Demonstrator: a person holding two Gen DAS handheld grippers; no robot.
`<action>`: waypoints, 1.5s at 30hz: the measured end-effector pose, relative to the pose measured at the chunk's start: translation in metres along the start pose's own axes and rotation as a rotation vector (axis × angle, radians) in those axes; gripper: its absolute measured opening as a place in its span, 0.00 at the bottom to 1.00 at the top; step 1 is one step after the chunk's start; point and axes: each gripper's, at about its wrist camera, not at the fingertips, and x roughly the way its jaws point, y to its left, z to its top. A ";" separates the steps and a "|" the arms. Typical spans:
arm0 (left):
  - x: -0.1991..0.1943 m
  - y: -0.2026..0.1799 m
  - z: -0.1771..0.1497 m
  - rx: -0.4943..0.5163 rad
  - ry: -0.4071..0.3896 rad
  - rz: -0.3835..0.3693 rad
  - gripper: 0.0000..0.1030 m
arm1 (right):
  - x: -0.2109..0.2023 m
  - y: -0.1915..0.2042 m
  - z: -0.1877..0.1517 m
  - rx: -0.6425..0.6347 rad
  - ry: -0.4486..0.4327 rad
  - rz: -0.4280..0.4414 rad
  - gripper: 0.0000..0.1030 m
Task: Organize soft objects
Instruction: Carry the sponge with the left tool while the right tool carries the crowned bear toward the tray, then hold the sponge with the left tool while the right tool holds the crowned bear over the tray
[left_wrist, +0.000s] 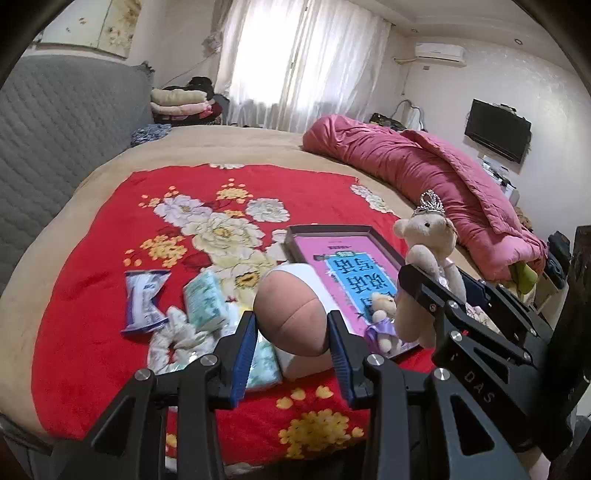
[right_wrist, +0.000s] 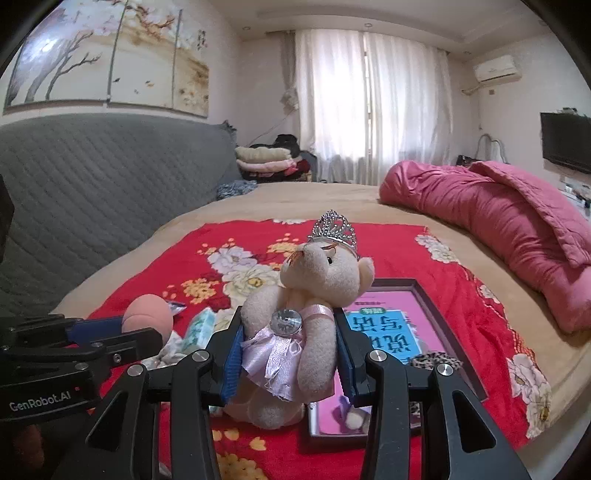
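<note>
I am clamping the right gripper (right_wrist: 288, 354) on the crowned bear (right_wrist: 317, 291), lifting it beside the shallow box (left_wrist: 295, 236) so it can go in. My left gripper (left_wrist: 291, 347) is pinching the peach ball (left_wrist: 290, 312), just left of that box.

Crowned teddy bear (right_wrist: 310, 325) between right gripper (right_wrist: 290, 363) jaws

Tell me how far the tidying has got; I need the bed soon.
Done: a small bear already lies in the box. In hand: the right tool grips the crowned bear, the left tool the peach ball. Left: tissue pack, blue packet, white scrunchie.
</note>
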 end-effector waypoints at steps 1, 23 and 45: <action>0.001 -0.003 0.002 0.005 -0.001 -0.003 0.38 | -0.001 -0.003 0.000 0.004 -0.002 -0.007 0.43; 0.050 -0.076 0.028 0.122 0.019 -0.090 0.38 | -0.006 -0.099 -0.008 0.164 -0.040 -0.177 0.43; 0.112 -0.108 0.010 0.201 0.146 -0.102 0.38 | 0.010 -0.134 -0.022 0.220 0.001 -0.234 0.43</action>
